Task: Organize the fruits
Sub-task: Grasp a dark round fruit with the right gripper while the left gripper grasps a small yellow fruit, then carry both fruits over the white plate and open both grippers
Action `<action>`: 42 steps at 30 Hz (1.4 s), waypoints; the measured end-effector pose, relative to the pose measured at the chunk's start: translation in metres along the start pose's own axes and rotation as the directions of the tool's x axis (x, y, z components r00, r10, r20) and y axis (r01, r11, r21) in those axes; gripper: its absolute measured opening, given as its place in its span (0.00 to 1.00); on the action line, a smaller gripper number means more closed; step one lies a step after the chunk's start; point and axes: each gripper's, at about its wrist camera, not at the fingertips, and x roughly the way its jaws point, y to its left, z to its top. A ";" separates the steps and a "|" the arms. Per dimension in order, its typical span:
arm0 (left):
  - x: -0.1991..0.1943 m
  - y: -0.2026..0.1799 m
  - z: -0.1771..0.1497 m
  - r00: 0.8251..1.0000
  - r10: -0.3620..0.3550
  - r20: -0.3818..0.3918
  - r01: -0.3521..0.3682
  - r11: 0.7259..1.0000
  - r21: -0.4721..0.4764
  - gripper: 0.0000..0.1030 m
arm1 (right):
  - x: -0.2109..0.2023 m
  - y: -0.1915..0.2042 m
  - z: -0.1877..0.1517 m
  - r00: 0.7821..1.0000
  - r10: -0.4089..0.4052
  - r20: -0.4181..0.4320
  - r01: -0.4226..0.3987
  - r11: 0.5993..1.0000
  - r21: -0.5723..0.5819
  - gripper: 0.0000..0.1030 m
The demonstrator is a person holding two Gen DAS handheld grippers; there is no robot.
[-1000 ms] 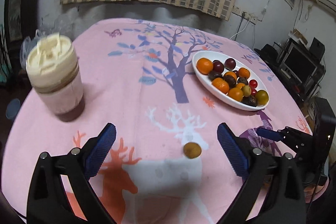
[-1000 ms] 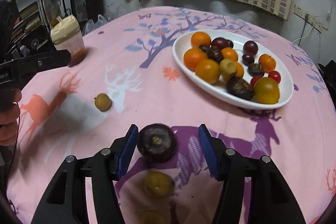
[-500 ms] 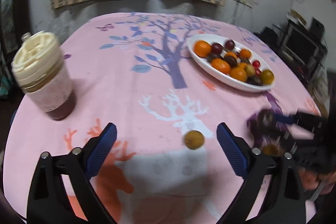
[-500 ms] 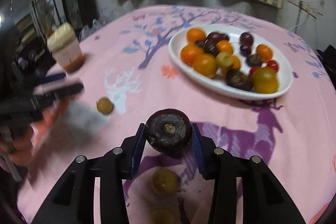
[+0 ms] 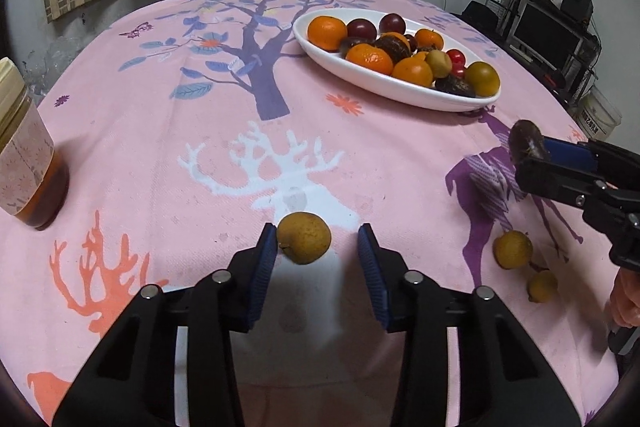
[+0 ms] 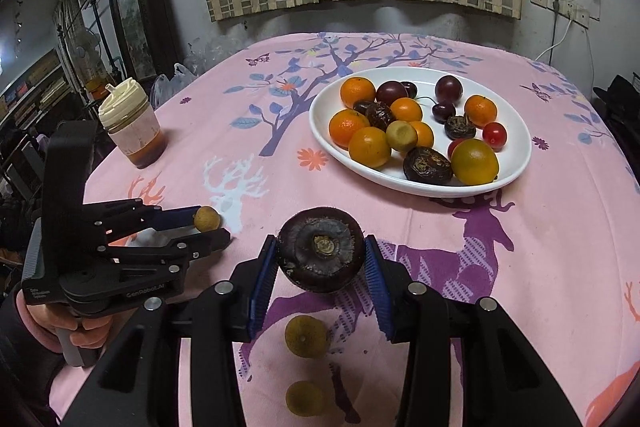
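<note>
**Both grippers collecting loose fruit from a pink tablecloth**

The right gripper (image 6: pixel 321 259) is pinching a dark, round, rough-skinned fruit (image 6: pixel 321 250) between its blue pads, holding it above the cloth on the near side of the table. The left gripper (image 5: pixel 318 253) is reaching around a small tan fruit (image 5: pixel 304 237) that is lying on the cloth; its left pad is touching the fruit, its right pad is standing apart, so the jaws are spread and not yet gripping. A white oval plate (image 6: pixel 516 131), far and to the right, is already holding oranges, dark plums and small red fruits. Two more small tan fruits (image 6: pixel 307 335) are lying on the cloth near the right gripper. A lidded jar (image 6: pixel 132 123) is standing at the far left.

The step in hand appears to be gathering stray fruit onto the plate. Next, the right gripper probably needs to carry its dark fruit to a free spot on the plate, while the left needs to finish squeezing on the tan fruit before lifting.
</note>
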 end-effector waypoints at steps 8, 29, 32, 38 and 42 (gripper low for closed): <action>0.001 0.003 0.000 1.000 0.006 -0.006 -0.006 1.000 -0.018 0.25 | 0.001 -0.001 0.001 1.000 -0.009 -0.003 0.009 1.000 0.001 0.42; 0.010 -0.054 0.151 0.987 -0.119 0.109 0.117 0.993 0.026 0.25 | -0.002 -0.087 0.061 0.980 -0.080 0.180 0.050 0.985 0.167 0.42; 0.047 -0.059 0.176 0.992 -0.099 0.075 0.098 0.995 0.013 0.30 | 0.019 -0.108 0.071 0.981 -0.088 0.173 0.054 0.980 0.191 0.43; 0.044 -0.051 0.171 0.992 -0.031 0.123 0.038 0.998 -0.058 0.89 | 0.021 -0.105 0.066 0.975 -0.114 0.192 0.092 0.988 0.120 0.74; 0.005 -0.041 0.134 0.993 0.011 0.117 -0.006 0.999 -0.047 0.94 | 0.010 -0.092 0.063 0.976 -0.103 0.191 0.086 0.992 0.096 0.74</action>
